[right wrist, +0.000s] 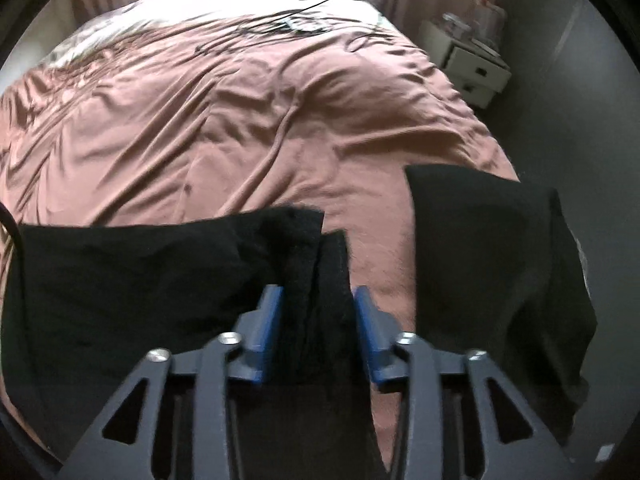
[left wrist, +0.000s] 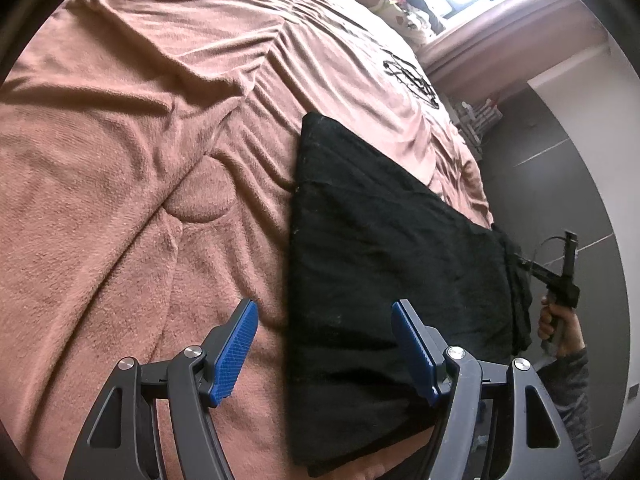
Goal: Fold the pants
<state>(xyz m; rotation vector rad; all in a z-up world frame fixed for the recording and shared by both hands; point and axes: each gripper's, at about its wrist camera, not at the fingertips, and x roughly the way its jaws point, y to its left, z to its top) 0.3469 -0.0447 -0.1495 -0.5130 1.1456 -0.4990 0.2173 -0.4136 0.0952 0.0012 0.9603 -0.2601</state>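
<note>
1. Black pants [left wrist: 384,248] lie on the bed, on a pinkish-brown blanket [left wrist: 132,184] of soft, napped terry-like cloth, rumpled into long ridges and creases.
2. The pants are matte, slightly fuzzy fabric with flecks of lint, folded into a flat slab with a straight edge against the blanket.
3. One end of the pants droops over the side of the blanket, toward the grey floor [left wrist: 560,168].
4. Left gripper [left wrist: 324,344]: dark plastic arms, blue ribbed pads, spread wide above the pants' edge, one pad over the blanket, one over black cloth, nothing pinched.
5. Right gripper [right wrist: 318,320]: a narrow strip of the pants runs between its blue pads, jaws parted; whether the pads press the cloth I cannot tell.
6. Beyond the blanket's far corner stands a white drawer unit [right wrist: 472,64].
7. Thin black cables [right wrist: 304,20] trail across the blanket's far end.
</note>
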